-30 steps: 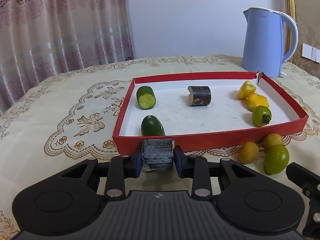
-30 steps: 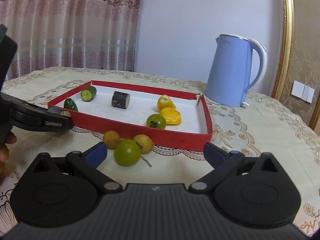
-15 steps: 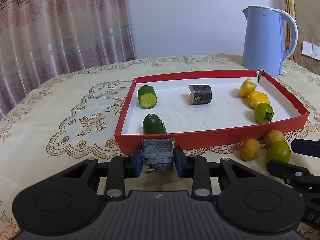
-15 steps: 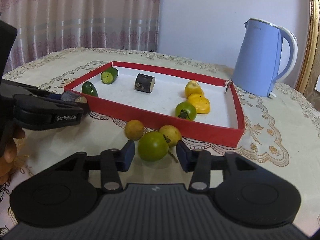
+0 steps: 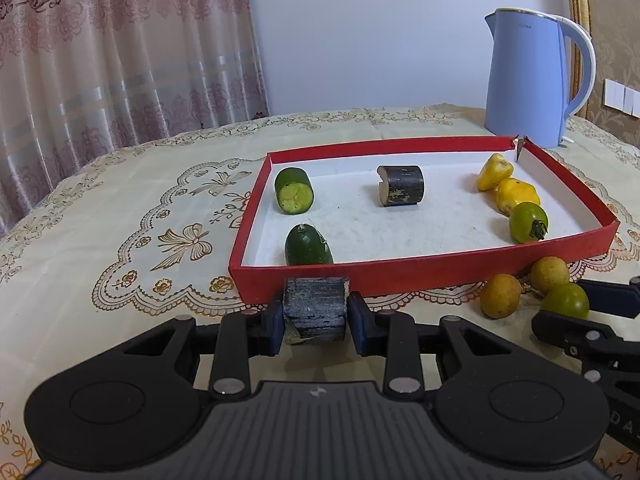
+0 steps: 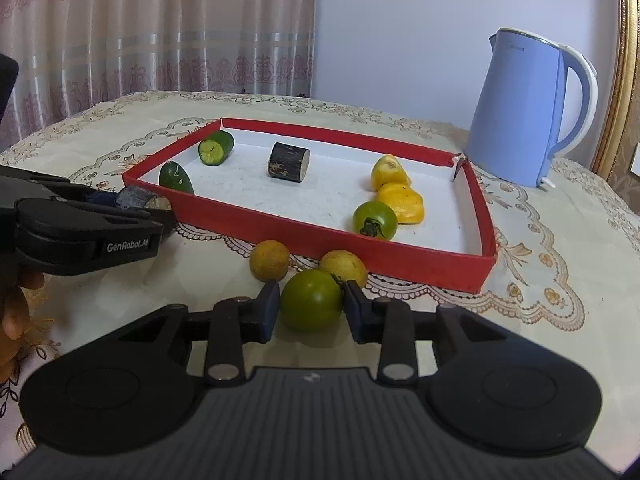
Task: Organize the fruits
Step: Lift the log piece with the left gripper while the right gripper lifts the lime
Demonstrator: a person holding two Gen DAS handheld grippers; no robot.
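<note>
Fruit sorting at a lace-covered table (image 5: 120,216), with the red tray (image 5: 420,276) as your landmark. Your left gripper (image 5: 315,322) sits just short of the tray's near wall, its jaws clamped on a dark stub of cane (image 5: 315,310) that is held level in front of that wall. Your right gripper (image 6: 310,312) is off the tray's near right side, its jaws closing on a green tomato (image 6: 311,298) that rests on the cloth; the blue pads (image 6: 269,306) already sit against the tomato's two sides. Two small yellow-brown fruits (image 6: 269,260) lie on the cloth between that tomato and the tray's near wall, one of them touching the tomato.

Inside the tray, two cucumber pieces (image 5: 294,196) lie at the left end, one at the near wall and one farther back. A second dark cane stub (image 5: 400,191) lies near the tray's middle. At the right end sit two yellow pieces (image 5: 516,196) in a row, touching, with a second green tomato (image 5: 528,224) just in front of them. A blue kettle (image 5: 528,80) stands beyond the tray's far right corner.
</note>
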